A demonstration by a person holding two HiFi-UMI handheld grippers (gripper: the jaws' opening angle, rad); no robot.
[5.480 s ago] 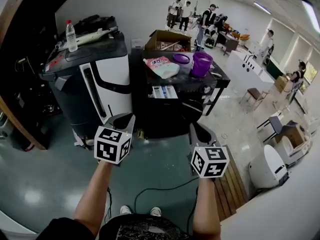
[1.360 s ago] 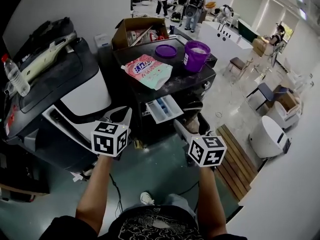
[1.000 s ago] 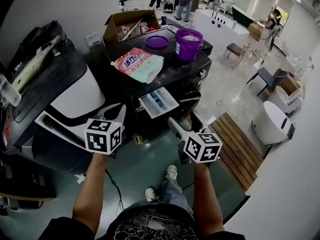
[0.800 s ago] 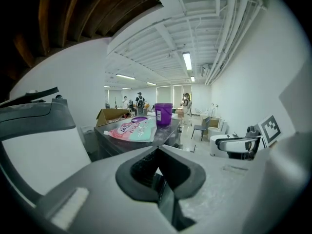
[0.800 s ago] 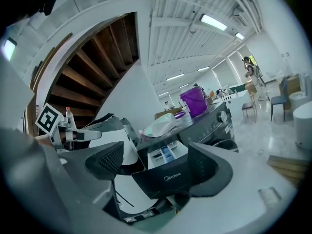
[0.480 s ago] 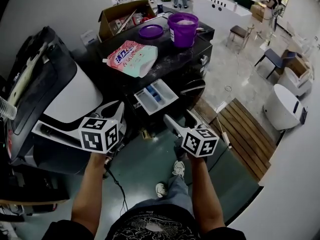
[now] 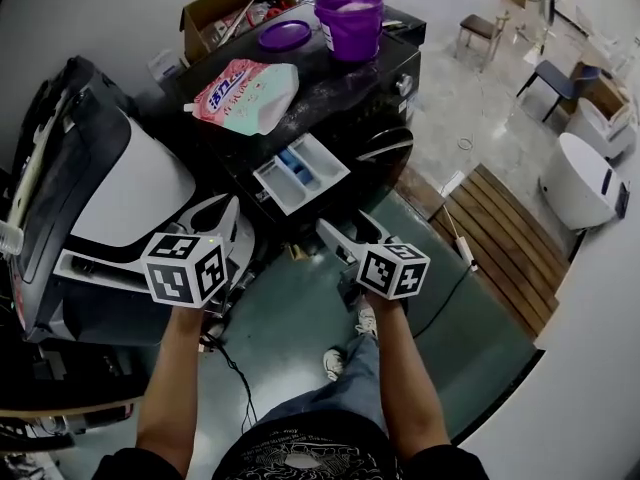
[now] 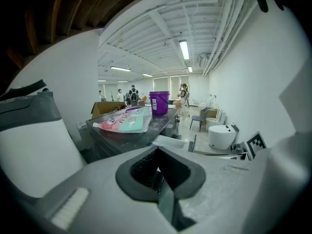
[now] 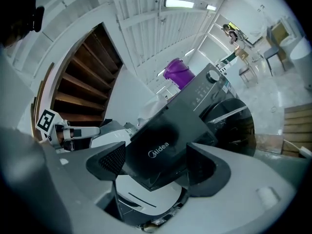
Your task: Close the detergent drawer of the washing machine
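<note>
– Green floor (image 7: 290, 318) underfoot, wooden decking (image 7: 500, 238) off to the right, and the black washing machine (image 7: 340, 88) standing just beyond the person. On its top there's a pink-and-green detergent pouch (image 7: 240, 93) lying flat, with a purple lid (image 7: 285, 35) and a purple bucket (image 7: 350, 8) behind it
– And the detergent drawer (image 7: 300, 173)?
– Pulled well out of the machine's front, up by the left corner. It's a white tray with its compartments open to the ceiling and something blue in the middle one
– Where are the person's tools?
– Both arms are stretched forward. The right tongs (image 7: 348, 230) are just short of the drawer, a little to its right, not touching it. Their jaws stand wide apart, though they've just been closing a little, and nothing is between them. In the right gripper view the drawer's dark front with its brand mark shows beyond the gap
– The other one?
– The left tongs (image 7: 226, 210) are off to the left, in front of the black-and-white appliance (image 7: 130, 188) that stands beside the washer. Their jaws are pressed together with nothing in them
– Anything else close by?
– A cardboard box (image 7: 215, 13) behind the pouch, and a rounded white appliance (image 7: 590, 178) past the decking
</note>
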